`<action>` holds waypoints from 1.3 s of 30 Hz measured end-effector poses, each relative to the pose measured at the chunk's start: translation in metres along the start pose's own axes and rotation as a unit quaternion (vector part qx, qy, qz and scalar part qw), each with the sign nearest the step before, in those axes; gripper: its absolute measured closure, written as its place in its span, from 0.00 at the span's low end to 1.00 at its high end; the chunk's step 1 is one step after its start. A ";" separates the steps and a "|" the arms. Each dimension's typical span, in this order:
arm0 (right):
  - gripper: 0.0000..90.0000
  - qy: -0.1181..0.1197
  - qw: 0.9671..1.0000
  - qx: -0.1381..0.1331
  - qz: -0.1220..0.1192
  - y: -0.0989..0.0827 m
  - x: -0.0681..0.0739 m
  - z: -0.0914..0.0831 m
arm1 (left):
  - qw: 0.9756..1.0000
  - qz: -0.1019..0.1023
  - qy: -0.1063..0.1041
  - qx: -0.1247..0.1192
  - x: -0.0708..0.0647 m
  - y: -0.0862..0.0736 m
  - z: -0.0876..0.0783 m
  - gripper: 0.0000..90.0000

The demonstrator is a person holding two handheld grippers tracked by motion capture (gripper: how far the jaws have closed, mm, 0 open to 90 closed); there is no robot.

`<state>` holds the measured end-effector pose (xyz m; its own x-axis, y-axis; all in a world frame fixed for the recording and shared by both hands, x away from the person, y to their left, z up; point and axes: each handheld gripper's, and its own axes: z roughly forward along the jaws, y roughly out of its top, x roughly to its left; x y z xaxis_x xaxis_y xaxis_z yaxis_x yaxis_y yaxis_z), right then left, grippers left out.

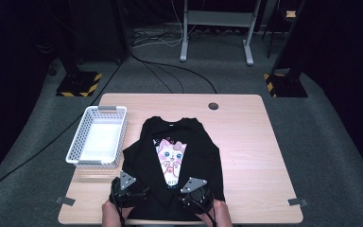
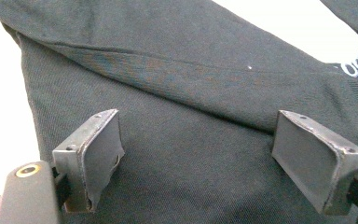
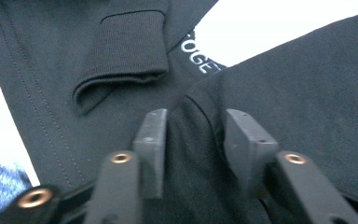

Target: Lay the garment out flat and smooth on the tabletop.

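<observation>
A black long-sleeved shirt (image 1: 203,156) with a cartoon cat print lies flat on the wooden table (image 1: 250,137), its sleeves folded in over the body. My left gripper (image 1: 126,190) is at the shirt's near left hem. In the left gripper view it (image 2: 198,149) stands open, jaws wide apart over the black cloth (image 2: 168,70) just below a folded sleeve edge. My right gripper (image 1: 196,191) is at the near right hem. In the right gripper view it (image 3: 196,135) is shut on a raised fold of the shirt (image 3: 307,93), next to a ribbed sleeve cuff (image 3: 126,51).
A white plastic basket (image 1: 97,163) with nothing in it stands at the table's left, close to the shirt's left side. Bare tabletop lies to the right of the shirt. A round cable hole (image 1: 213,106) sits near the far edge. A person's hands hold both grippers at the near edge.
</observation>
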<state>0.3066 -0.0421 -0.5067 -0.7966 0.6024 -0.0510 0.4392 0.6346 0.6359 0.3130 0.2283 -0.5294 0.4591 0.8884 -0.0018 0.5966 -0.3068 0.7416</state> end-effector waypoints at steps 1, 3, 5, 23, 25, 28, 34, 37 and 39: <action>0.78 -0.007 1.000 -0.001 -0.003 0.000 0.001 0.000 | 1.000 0.000 0.000 0.000 0.000 0.000 0.000 0.18; 0.86 -0.018 1.000 -0.003 -0.007 -0.001 0.002 -0.001 | 1.000 -0.001 0.000 -0.001 0.000 0.000 0.000 0.18; 0.90 -0.022 1.000 -0.011 -0.009 -0.001 0.002 -0.002 | 1.000 -0.002 0.000 -0.001 0.000 0.000 0.000 0.18; 0.92 -0.052 0.992 -0.101 0.061 -0.010 -0.034 -0.038 | 1.000 -0.003 0.000 -0.001 0.000 0.000 0.000 0.18; 0.92 -0.054 0.990 -0.107 0.068 -0.012 -0.039 -0.041 | 1.000 -0.003 0.001 -0.001 0.000 0.000 0.000 0.18; 0.92 -0.058 0.989 -0.113 0.075 -0.014 -0.044 -0.046 | 1.000 -0.003 0.001 -0.001 0.000 0.000 0.001 0.18; 0.92 -0.066 0.986 -0.124 0.087 -0.016 -0.053 -0.055 | 1.000 -0.002 0.001 -0.001 0.000 0.000 0.001 0.17; 0.92 -0.070 0.985 -0.128 0.093 -0.017 -0.057 -0.059 | 1.000 -0.002 0.001 0.000 0.000 0.000 0.001 0.17; 0.92 -0.073 0.984 -0.130 0.094 -0.017 -0.058 -0.061 | 1.000 -0.002 0.001 0.000 0.000 0.000 0.001 0.17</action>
<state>0.3198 -0.1175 -0.4677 -0.6348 0.7726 -0.0129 0.4365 0.3723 0.8191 0.3137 0.2278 -0.5294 0.4557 0.8901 -0.0041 0.5988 -0.3031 0.7413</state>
